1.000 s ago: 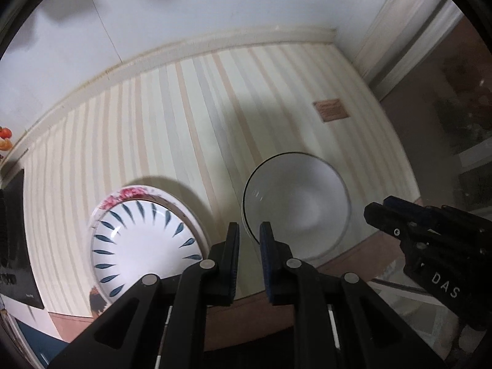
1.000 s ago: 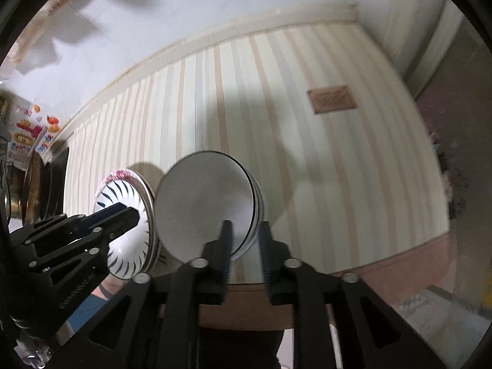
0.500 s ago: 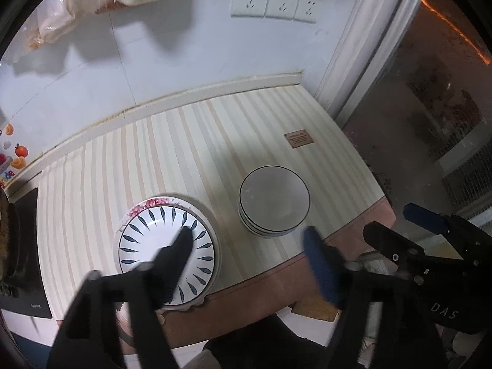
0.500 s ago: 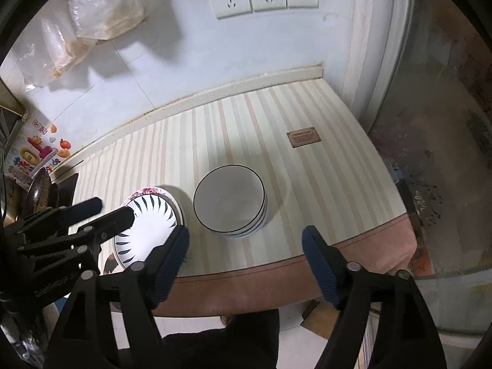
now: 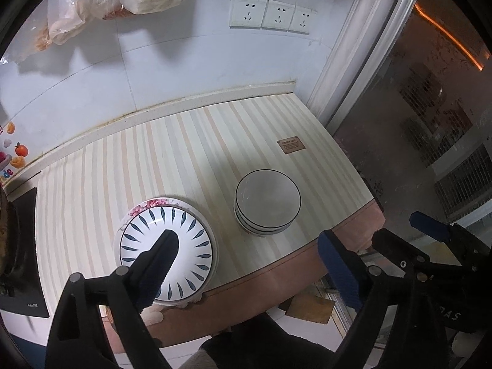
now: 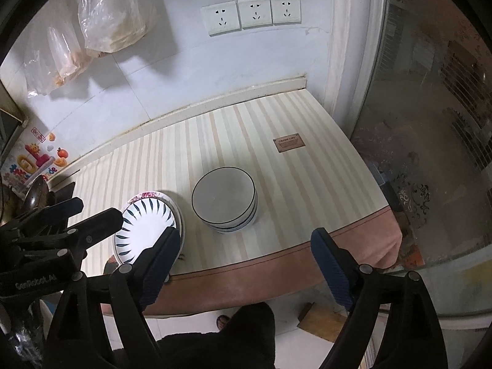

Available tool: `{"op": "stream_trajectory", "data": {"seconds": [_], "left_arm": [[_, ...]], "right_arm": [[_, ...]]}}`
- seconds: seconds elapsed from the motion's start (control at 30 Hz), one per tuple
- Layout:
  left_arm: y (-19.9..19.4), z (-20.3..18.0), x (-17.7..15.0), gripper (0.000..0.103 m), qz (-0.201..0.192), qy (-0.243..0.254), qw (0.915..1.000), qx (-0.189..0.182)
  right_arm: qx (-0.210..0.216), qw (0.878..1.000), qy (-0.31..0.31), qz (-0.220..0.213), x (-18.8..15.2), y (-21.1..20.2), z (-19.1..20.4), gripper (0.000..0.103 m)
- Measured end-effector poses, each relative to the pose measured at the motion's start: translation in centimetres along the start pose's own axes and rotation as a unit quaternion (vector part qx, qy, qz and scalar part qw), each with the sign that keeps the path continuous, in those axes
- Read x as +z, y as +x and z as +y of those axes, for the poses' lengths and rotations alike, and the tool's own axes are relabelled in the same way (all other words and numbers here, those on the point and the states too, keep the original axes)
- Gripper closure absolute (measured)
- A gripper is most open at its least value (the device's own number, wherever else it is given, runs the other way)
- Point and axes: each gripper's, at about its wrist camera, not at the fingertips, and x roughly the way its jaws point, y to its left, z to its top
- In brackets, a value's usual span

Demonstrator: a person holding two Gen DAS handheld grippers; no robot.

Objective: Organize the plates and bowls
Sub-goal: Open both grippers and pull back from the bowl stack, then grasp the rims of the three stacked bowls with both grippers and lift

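Stacked plates (image 5: 167, 246) and bowls (image 5: 267, 202), striped table (image 5: 172, 153).
Both near front edge; left gripper (image 5: 249, 264) and right gripper (image 6: 246, 261) released, jaws wide, above.

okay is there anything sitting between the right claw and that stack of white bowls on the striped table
Nothing visible stands in the way. The right claw hangs open above the table's near edge, and only bare striped table lies between it and the stack of white bowls. The patterned plates sit off to the left, beside the bowls.
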Motion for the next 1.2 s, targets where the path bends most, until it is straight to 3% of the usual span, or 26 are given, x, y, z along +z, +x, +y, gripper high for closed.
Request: {"op": "stream_trajectory", "data": {"seconds": [0.17, 0.27, 0.53, 0.8, 0.93, 1.07, 1.2], "left_arm": [[1.8, 0.1, 0.8, 0.010, 0.013, -0.001, 0.9999, 0.000], [4.4, 0.6, 1.5, 0.010, 0.040, -0.011, 0.9991, -0.011], [14.0, 1.8, 3.8, 0.010, 0.134, -0.047, 0.9887, -0.048], [23.1, 2.8, 5.0, 0.010, 0.226, -0.086, 0.9658, -0.093], [26.1, 3.3, 4.8, 0.010, 0.265, -0.106, 0.9531, -0.101], [28.3, 4.4, 4.1, 0.011, 0.296, -0.142, 0.9378, -0.111], [29.4, 4.3, 3.7, 0.017, 0.312, -0.137, 0.9322, -0.122]], "right_arm": [[0.005, 1.000, 0.001, 0.003, 0.8, 0.9, -0.3, 0.013], [0.018, 1.000, 0.005, 0.008, 1.5, 2.5, -0.8, 0.013], [0.097, 0.990, 0.054, 0.090, 2.9, 12.1, -4.2, 0.013], [0.201, 0.953, 0.125, 0.191, 2.0, 23.8, -7.0, 0.013], [0.230, 0.933, 0.155, 0.229, 1.1, 28.6, -7.8, 0.013], [0.256, 0.921, 0.168, 0.242, 0.6, 31.0, -7.7, 0.013], [0.265, 0.915, 0.166, 0.256, 0.5, 32.8, -7.2, 0.013]]}}
